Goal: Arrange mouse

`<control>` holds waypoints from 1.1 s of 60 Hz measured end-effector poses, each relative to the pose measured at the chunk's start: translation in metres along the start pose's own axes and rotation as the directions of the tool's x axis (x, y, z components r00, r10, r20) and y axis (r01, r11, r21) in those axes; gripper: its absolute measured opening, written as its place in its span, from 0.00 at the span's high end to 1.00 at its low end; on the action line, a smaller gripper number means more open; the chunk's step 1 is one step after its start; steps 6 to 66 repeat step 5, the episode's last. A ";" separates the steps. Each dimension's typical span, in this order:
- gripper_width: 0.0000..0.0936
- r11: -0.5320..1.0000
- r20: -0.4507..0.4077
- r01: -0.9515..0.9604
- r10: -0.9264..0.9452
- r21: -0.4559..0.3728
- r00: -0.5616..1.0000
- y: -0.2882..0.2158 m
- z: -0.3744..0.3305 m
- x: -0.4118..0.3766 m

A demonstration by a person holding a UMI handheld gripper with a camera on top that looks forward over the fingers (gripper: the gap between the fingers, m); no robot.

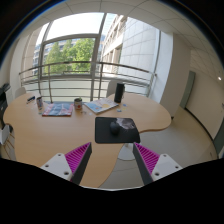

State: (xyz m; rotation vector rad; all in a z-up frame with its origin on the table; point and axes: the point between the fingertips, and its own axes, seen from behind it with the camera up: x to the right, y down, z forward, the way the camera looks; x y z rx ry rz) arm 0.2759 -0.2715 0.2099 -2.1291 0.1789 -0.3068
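We hold the gripper (108, 160) high and back from the wooden table (50, 135), fingers spread and empty, so the whole work area is visible. The mouse (116, 126) rests on the black mouse pad (112, 131) just ahead of the fingers, ready for approach.

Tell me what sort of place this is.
Probably an office or meeting room: a round wooden table carrying a mouse on a black mouse pad, magazines, and a large window onto a balcony. The open gripper hovers short of the pad.
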 end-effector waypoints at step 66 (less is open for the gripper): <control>0.10 1.000 -0.011 0.004 -0.004 0.005 1.000 0.001 0.000 0.004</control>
